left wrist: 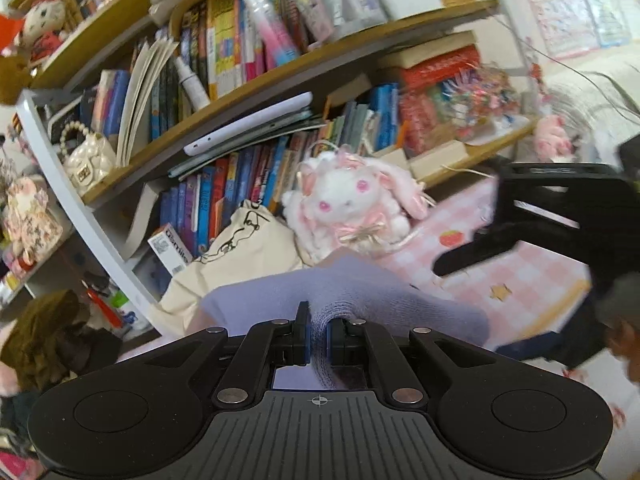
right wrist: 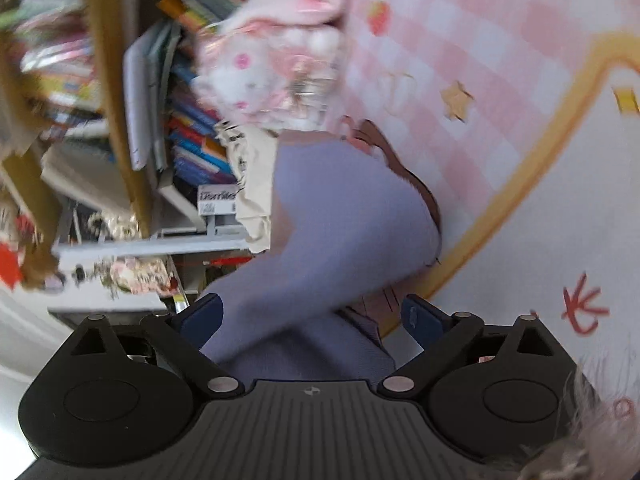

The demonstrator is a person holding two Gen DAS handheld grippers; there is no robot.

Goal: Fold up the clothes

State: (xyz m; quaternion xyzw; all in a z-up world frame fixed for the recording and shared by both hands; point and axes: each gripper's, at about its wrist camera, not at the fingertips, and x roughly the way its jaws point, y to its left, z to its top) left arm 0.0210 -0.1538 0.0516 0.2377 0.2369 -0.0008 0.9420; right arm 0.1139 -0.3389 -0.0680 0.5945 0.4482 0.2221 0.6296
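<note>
A lavender knit garment [left wrist: 344, 300] hangs lifted above a pink checked mat [left wrist: 532, 280]. My left gripper [left wrist: 318, 320] is shut on a bunched edge of it, the cloth pinched between the blue pads. In the left wrist view my right gripper [left wrist: 500, 236] shows as a blurred black shape at the right, over the mat. In the right wrist view the same lavender garment [right wrist: 340, 216] drapes between the spread fingers of my right gripper [right wrist: 316, 312], which stands open, its blue pads [right wrist: 420, 316] wide apart and not pressing the cloth.
A crowded bookshelf [left wrist: 248, 92] stands close behind, with a white and pink plush rabbit [left wrist: 352, 200] and a cream tote bag [left wrist: 248, 248] at its foot. A dark brown garment [left wrist: 44, 336] lies at the left. The pink checked mat [right wrist: 480, 60] has a yellow border.
</note>
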